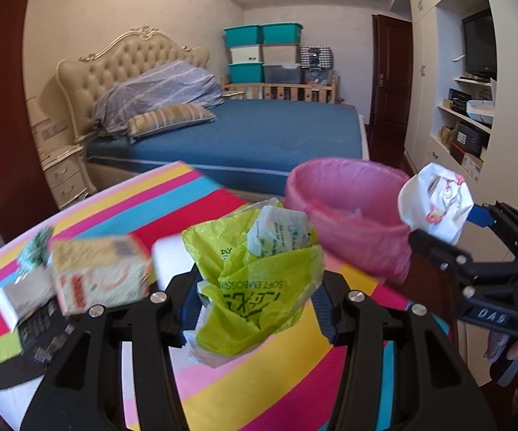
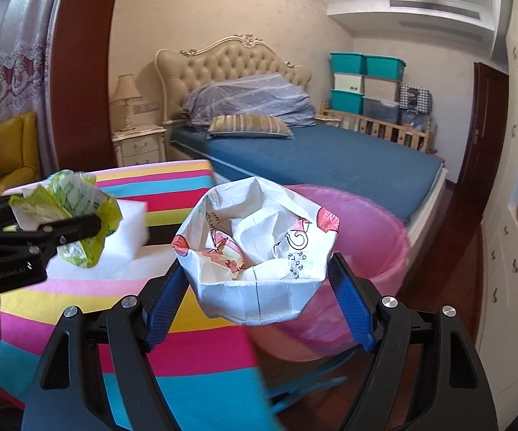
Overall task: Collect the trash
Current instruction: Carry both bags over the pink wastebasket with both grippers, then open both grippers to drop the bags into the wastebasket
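Observation:
My left gripper (image 1: pixel 259 298) is shut on a crumpled yellow-green plastic wrapper (image 1: pixel 259 287) and holds it above the striped table; the wrapper also shows in the right wrist view (image 2: pixel 75 215). My right gripper (image 2: pixel 259 280) is shut on a crumpled white printed wrapper (image 2: pixel 259 251), held just in front of the pink-lined trash bin (image 2: pixel 377 251). In the left wrist view the right gripper (image 1: pixel 449 226) holds the white wrapper (image 1: pixel 435 201) at the bin's (image 1: pixel 348 222) right rim.
On the striped tablecloth (image 1: pixel 223 377) lie a printed carton (image 1: pixel 100 276), a small white box (image 1: pixel 25 294), a dark flat packet (image 1: pixel 43 330) and a white foam block (image 2: pixel 133 222). A bed (image 2: pixel 330 165) stands behind, shelves (image 1: pixel 471 133) at right.

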A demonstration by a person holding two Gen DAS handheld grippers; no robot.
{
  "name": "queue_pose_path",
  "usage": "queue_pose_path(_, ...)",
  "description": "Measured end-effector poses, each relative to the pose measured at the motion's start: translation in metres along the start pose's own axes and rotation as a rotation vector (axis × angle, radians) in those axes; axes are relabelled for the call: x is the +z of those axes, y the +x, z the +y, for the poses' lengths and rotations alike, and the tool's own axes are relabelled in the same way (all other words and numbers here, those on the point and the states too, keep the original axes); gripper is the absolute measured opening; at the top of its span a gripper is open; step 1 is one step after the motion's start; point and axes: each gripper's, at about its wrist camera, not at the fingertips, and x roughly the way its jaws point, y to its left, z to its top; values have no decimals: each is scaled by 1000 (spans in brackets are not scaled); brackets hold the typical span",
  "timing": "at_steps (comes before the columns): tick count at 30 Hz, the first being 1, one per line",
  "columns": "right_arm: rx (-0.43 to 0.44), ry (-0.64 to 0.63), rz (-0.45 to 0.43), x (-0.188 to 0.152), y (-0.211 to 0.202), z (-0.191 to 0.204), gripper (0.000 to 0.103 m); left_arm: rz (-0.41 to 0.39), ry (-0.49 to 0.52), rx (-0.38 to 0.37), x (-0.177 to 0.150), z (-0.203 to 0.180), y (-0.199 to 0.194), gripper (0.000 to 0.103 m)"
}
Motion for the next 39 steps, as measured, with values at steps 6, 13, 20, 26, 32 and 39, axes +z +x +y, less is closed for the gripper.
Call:
queue_pose_path(6, -28, 21, -21, 6, 23, -31, 75, -46, 8, -54, 39, -24, 25, 53)
queue_pose_path(13, -64, 46, 14, 10, 62, -65, 75, -60, 38, -115, 81, -51, 74, 56)
queue_pose_path(20, -64, 51, 27, 15, 87, -86, 77, -45, 26, -130, 107, -70, 119, 58)
queue_pose_path(26, -60, 26, 50, 7, 99, -90, 85, -6, 28, -148, 113, -84, 149, 77)
queue_pose_path(32, -46, 66, 25, -10, 68, -86, 85, -6, 17, -88, 91, -66, 130, 91)
queue_pose_path(39, -26, 123, 68, -28, 39, -70, 85, 3, 60, 17, 49, -47, 82, 97)
